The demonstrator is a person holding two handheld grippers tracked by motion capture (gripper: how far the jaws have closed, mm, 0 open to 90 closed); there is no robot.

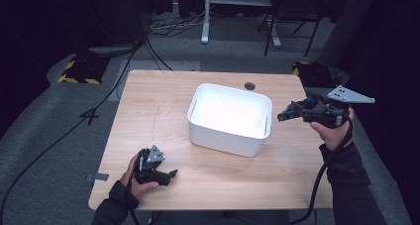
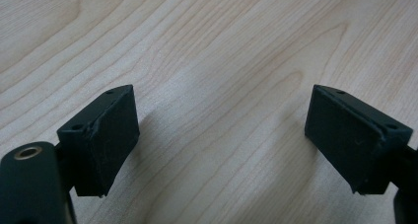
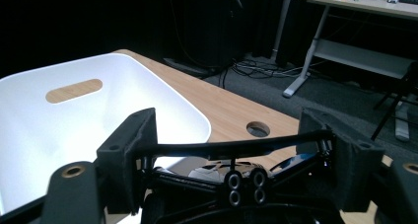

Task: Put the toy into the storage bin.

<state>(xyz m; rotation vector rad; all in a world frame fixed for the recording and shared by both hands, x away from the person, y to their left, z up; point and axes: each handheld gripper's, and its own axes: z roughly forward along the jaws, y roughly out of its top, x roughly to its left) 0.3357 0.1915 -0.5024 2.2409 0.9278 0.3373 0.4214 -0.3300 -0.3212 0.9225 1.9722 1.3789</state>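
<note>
My right gripper (image 1: 285, 116) hovers over the table's right side, just past the right rim of the white bin (image 1: 230, 136). It is shut on a black toy car (image 1: 303, 108) with blue details. In the right gripper view the jaws (image 3: 229, 135) clamp the car's thin rear wing (image 3: 236, 147), and the round exhaust pipes (image 3: 244, 187) show below it. The bin's handle slot (image 3: 74, 90) lies beyond to the left. My left gripper (image 1: 173, 174) rests low at the table's front left. Its pads (image 2: 111, 135) stand wide open over bare wood.
The wooden table (image 1: 158, 101) has a round cable hole (image 1: 249, 85) behind the bin. On the floor beyond lie cables (image 1: 173, 27), a desk's white leg (image 1: 205, 17) and a dark chair (image 1: 292, 17). Yellow-black floor plates (image 1: 79, 71) sit at the far left.
</note>
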